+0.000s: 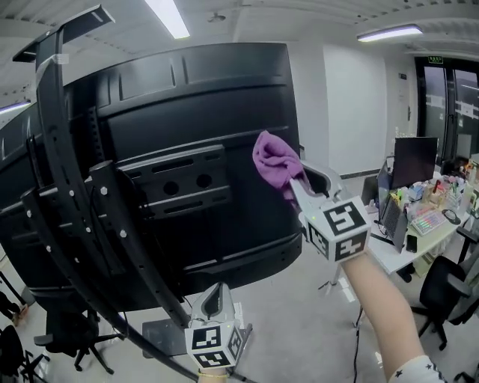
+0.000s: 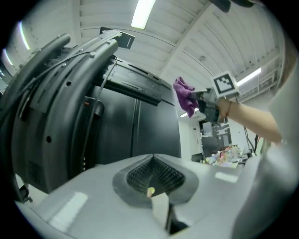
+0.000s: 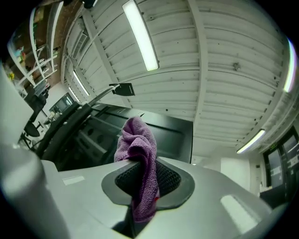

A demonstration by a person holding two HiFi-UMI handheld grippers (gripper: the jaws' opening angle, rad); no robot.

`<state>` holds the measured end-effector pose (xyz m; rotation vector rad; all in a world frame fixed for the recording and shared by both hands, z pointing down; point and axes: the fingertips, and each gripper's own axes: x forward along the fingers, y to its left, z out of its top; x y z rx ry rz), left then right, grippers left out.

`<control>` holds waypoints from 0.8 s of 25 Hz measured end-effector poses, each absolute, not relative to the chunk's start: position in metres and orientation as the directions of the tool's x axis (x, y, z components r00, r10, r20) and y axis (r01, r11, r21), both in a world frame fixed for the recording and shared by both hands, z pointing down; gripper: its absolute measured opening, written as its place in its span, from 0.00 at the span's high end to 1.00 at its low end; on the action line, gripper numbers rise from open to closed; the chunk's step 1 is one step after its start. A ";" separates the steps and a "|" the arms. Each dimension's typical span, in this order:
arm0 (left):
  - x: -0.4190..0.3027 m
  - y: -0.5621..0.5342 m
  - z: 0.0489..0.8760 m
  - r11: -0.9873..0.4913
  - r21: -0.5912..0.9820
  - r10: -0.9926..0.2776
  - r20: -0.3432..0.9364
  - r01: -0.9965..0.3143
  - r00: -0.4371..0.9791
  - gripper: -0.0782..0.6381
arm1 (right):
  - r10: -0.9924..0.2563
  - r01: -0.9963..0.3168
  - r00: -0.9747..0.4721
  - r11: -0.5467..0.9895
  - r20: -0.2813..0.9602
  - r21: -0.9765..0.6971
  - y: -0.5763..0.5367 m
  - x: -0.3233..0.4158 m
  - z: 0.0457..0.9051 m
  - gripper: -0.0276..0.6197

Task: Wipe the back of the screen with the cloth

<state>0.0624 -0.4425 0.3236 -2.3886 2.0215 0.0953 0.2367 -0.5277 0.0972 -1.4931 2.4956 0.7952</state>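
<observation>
A large black screen shows its back, tilted on a black stand. My right gripper is shut on a purple cloth, which is bunched against the right part of the screen's back; the cloth hangs from the closed jaws in the right gripper view. Low at the bottom centre, my left gripper is shut with nothing in it, pointing up below the screen's lower edge. The left gripper view shows the screen's back, the cloth and the right gripper.
A mounting bracket with holes sits mid-back of the screen. At the right, a desk carries a monitor and clutter, with an office chair beside it. Another chair stands lower left. Ceiling lights run overhead.
</observation>
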 end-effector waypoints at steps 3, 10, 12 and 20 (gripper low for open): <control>0.067 -0.397 0.339 -0.146 0.048 -0.989 -0.031 -0.988 0.144 0.88 | -0.797 -0.835 -0.539 0.463 -0.273 0.297 -0.480 0.241 0.195 0.87; 0.061 -0.285 0.399 -0.061 0.061 -0.996 0.054 -0.996 0.064 0.88 | -0.780 -0.789 -0.613 0.597 -0.123 0.147 -0.356 0.222 0.346 0.87; 0.057 -0.260 0.411 -0.043 0.079 -0.995 0.085 -0.996 0.049 0.88 | -0.769 -0.773 -0.633 0.622 -0.089 0.125 -0.329 0.213 0.366 0.87; 0.007 -0.177 0.408 0.052 0.088 -0.996 0.083 -0.995 -0.045 0.88 | -0.689 -0.689 -0.724 0.722 -0.030 0.061 -0.248 0.138 0.391 0.87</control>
